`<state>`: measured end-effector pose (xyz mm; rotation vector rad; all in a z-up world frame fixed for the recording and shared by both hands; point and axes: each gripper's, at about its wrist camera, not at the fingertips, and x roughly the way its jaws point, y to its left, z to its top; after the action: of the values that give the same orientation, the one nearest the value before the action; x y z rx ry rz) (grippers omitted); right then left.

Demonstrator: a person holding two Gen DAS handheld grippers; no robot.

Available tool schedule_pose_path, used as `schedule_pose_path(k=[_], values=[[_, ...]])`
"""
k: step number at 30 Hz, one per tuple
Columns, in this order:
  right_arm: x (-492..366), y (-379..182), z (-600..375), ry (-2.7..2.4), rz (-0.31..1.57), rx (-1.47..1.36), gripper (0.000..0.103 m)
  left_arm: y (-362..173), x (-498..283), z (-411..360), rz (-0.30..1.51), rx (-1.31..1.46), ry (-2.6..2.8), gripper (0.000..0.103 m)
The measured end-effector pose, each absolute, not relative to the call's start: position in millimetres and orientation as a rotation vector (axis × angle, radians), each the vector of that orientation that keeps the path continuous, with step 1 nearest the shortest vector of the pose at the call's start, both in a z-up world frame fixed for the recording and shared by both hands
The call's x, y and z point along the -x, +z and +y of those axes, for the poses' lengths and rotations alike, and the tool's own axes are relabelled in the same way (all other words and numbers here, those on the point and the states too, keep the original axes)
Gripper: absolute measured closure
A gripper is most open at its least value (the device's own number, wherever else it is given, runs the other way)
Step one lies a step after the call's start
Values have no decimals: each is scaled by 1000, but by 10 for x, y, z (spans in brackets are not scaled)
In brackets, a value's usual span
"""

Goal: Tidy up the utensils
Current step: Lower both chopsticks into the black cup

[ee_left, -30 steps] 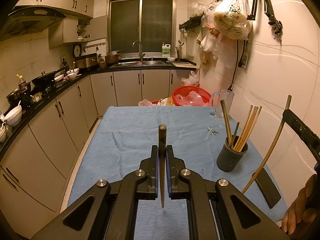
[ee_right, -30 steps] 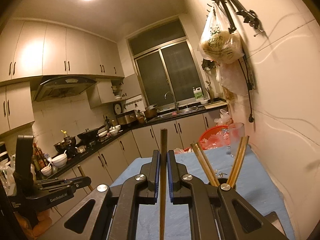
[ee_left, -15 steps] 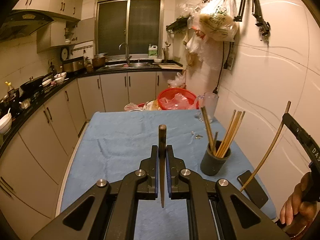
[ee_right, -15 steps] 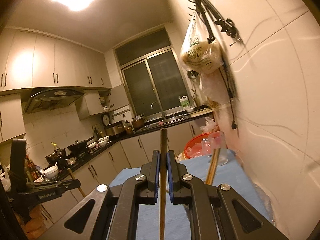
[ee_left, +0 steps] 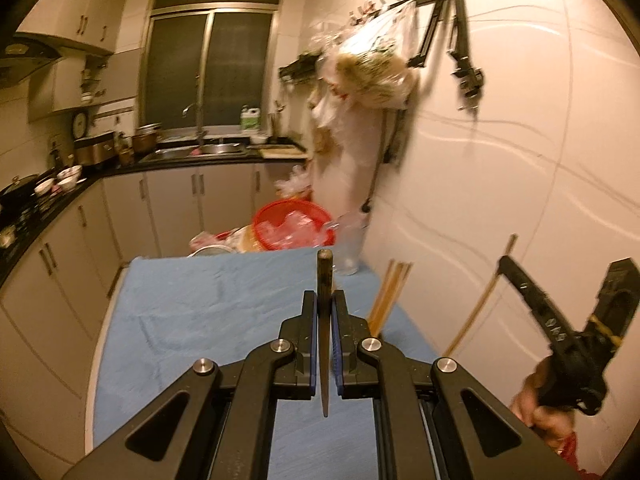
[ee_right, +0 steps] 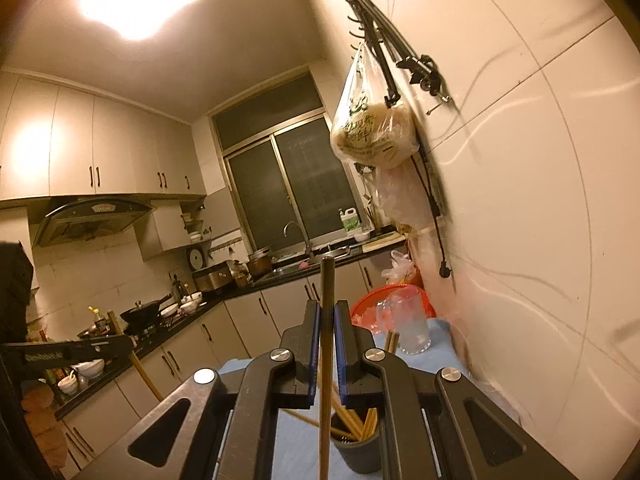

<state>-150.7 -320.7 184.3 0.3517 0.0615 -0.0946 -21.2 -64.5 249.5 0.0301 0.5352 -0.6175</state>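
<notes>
Gripped a slim chopstick (ee_left: 324, 276) in the left gripper (ee_left: 325, 298), jaws drawn narrow on its shaft, dark blunt end standing above the tips and the tapered end hanging below. Gripped a second chopstick (ee_right: 326, 280) the same way in the right gripper (ee_right: 327, 307), jaws likewise nearly closed around it, well up from its lower end. Held both grippers above the worktop (ee_left: 200, 312) with its blue cloth, the right one nearer the wall and over the dark holder cup (ee_right: 360, 456). Showed several chopsticks (ee_right: 356, 420) already leaning in that cup; in the left view only their tops, with the cup itself hidden behind the gripper. Stood a clear glass jug (ee_right: 412, 328) and a red basket (ee_left: 292, 228) at the far end of the worktop, well apart from the cup. Judged the sticks light, stiff and smooth, so likely to pivot or slide in a pinch at a single spot. Judged a hold around mid-shaft, across the thickness, the soundest, leaving enough lower length free to enter the cup first. Judged the next step to be lowering the right stick nearly upright into the cup's mouth, clear of the leaning ones, then parting the jaws only once its end was inside. Judged the main risk to be knocking the cup or glancing off the rim.
</notes>
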Motion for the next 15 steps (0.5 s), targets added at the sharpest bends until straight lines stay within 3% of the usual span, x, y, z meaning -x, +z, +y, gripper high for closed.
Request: schedule_pose_path(k=[7, 15], values=[[1463, 1985, -3363, -115, 33, -355, 96, 2802, 245, -973, 471, -40, -680, 96], [1274, 2056, -3481, -132, 22, -346, 96, 2803, 23, -1359, 456, -48, -662, 96]])
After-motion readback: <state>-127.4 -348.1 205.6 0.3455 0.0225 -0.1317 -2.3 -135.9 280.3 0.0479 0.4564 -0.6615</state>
